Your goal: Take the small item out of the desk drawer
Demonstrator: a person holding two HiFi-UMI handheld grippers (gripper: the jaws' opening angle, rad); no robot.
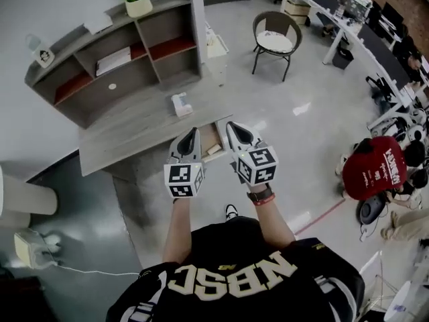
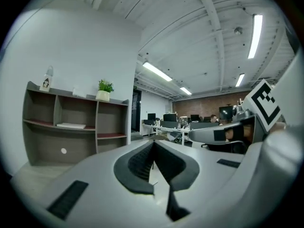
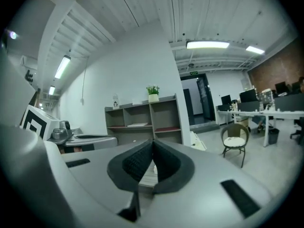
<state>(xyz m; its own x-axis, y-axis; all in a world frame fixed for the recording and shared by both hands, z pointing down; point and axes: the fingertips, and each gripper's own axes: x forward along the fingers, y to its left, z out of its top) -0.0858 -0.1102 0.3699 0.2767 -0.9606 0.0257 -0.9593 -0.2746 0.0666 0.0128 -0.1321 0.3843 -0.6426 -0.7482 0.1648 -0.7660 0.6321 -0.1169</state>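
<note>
The left gripper (image 1: 191,137) and right gripper (image 1: 234,130) hang side by side over the front edge of the worktop (image 1: 134,129), each with its jaws pressed together on nothing. The open drawer (image 1: 214,138) lies between and below their tips, and a pale small item (image 1: 213,150) rests inside it, untouched.

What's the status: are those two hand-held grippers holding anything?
Left hand-held gripper shut, empty. Right hand-held gripper shut, empty. Drawer open, contents hard to make out. Nothing in the way.
</note>
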